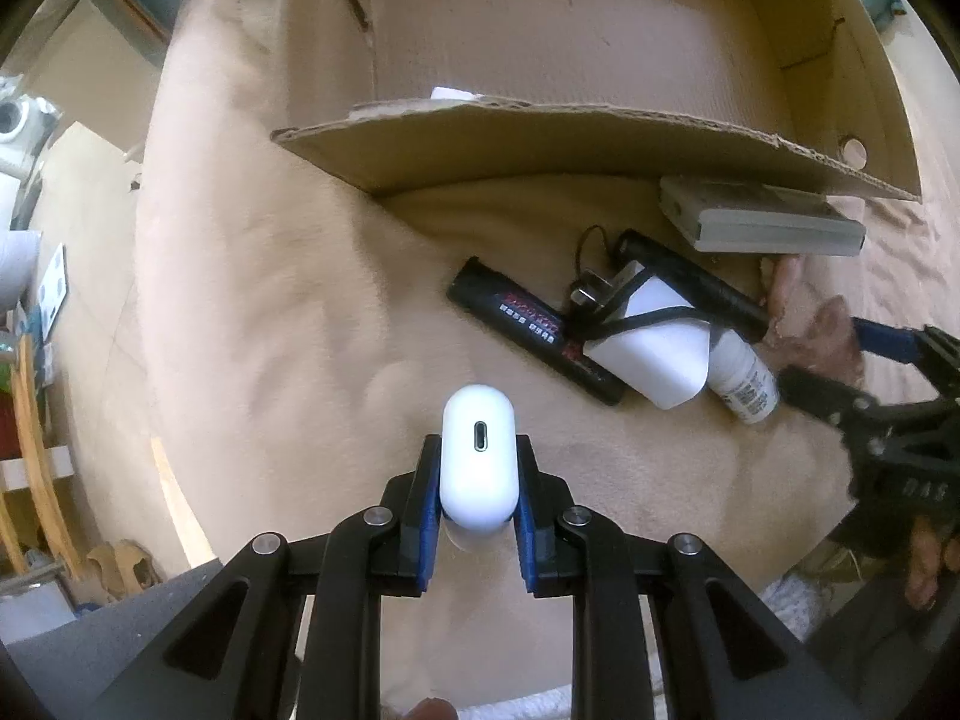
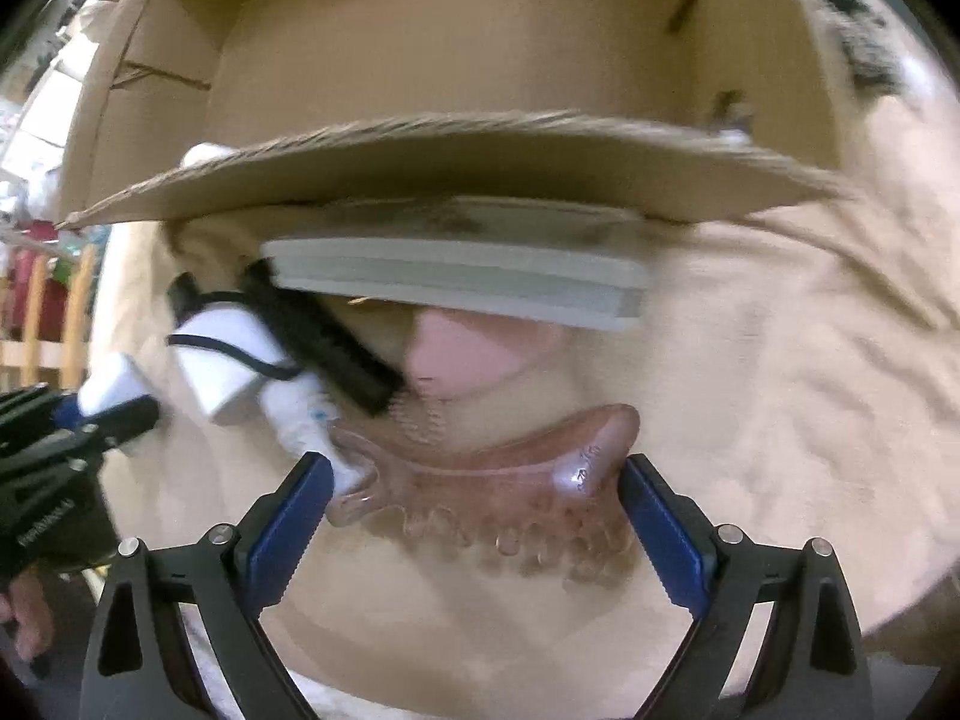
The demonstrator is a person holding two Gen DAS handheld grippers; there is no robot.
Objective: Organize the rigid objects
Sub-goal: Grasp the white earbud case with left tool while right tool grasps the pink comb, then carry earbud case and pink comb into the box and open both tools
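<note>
the left hand-held gripper (image 1: 478, 483) is clamped on a white earbud case (image 1: 479, 456), held above the beige blanket (image 1: 270, 312) in front of the cardboard box (image 1: 600, 48). the right hand-held gripper (image 2: 477, 510) stands apart around a pink comb (image 2: 498, 480), its pads just beside the comb's ends, near the box flap (image 2: 456, 174)

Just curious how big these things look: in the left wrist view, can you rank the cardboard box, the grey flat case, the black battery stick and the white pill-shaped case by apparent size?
1. Cardboard box
2. Grey flat case and black battery stick: similar
3. White pill-shaped case, though nearness enlarges it
</note>
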